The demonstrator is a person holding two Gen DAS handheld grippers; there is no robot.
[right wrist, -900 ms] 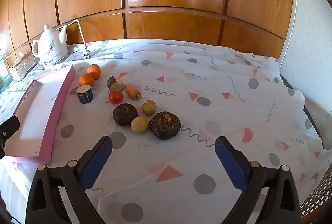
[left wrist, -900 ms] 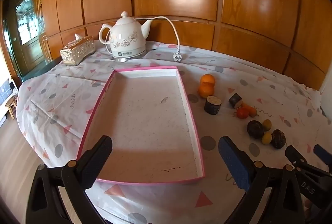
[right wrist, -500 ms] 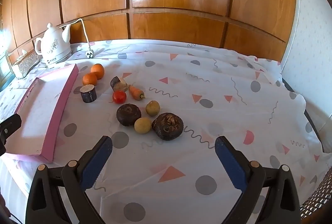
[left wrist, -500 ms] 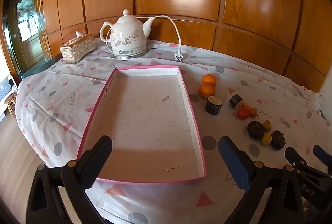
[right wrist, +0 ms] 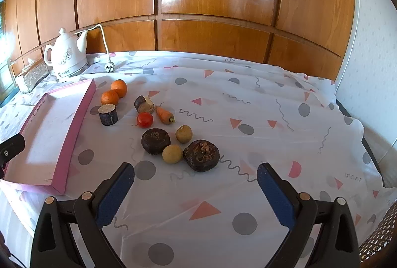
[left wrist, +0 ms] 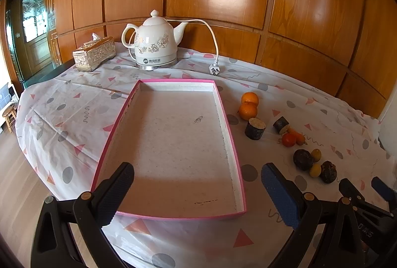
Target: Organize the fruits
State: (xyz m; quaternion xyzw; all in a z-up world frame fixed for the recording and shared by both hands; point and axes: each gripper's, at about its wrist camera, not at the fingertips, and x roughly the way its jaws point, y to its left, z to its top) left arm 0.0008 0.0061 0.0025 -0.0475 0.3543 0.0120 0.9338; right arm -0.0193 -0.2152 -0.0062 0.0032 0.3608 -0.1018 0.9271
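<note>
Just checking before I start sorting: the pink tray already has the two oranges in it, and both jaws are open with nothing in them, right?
Not quite. The pink tray holds nothing; the two oranges sit on the tablecloth beside it, as both wrist views show. The rest stands: the left gripper and right gripper have open jaws with nothing between them.

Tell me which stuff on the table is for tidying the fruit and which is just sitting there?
For the job: pink tray, two oranges, tomato, carrot, two yellow fruits, two dark round ones, two dark cut pieces.

Just lying about: kettle, its plug, tissue box.
</note>
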